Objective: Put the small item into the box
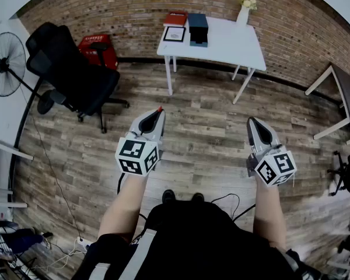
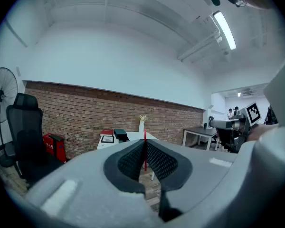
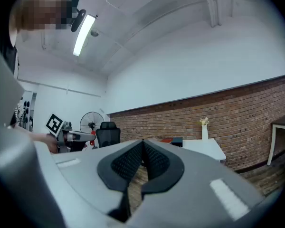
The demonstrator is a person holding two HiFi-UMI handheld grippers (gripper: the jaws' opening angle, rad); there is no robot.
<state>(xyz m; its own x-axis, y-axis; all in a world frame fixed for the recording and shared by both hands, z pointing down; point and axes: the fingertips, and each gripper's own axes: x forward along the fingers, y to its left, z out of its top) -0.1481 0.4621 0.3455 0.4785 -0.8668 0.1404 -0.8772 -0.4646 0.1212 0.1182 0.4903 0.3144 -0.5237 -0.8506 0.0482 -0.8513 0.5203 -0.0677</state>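
My left gripper (image 1: 158, 112) is held at waist height above the wooden floor, shut on a thin red stick-like item (image 1: 159, 108). In the left gripper view that red item (image 2: 145, 148) stands upright, pinched between the closed pads of the left gripper (image 2: 145, 145). My right gripper (image 1: 252, 121) hangs level with it on the right; the right gripper (image 3: 143, 144) is shut with nothing between its pads. Well ahead, a white table (image 1: 227, 42) carries a dark blue box (image 1: 198, 28), a red box (image 1: 175, 18), a framed card (image 1: 174, 34) and a white vase (image 1: 244, 13).
A black office chair (image 1: 76, 74) stands at the left, with a red crate (image 1: 96, 45) behind it and a floor fan (image 1: 6, 63) at the far left. Another desk (image 1: 344, 92) is at the right. Cables lie on the floor near my feet.
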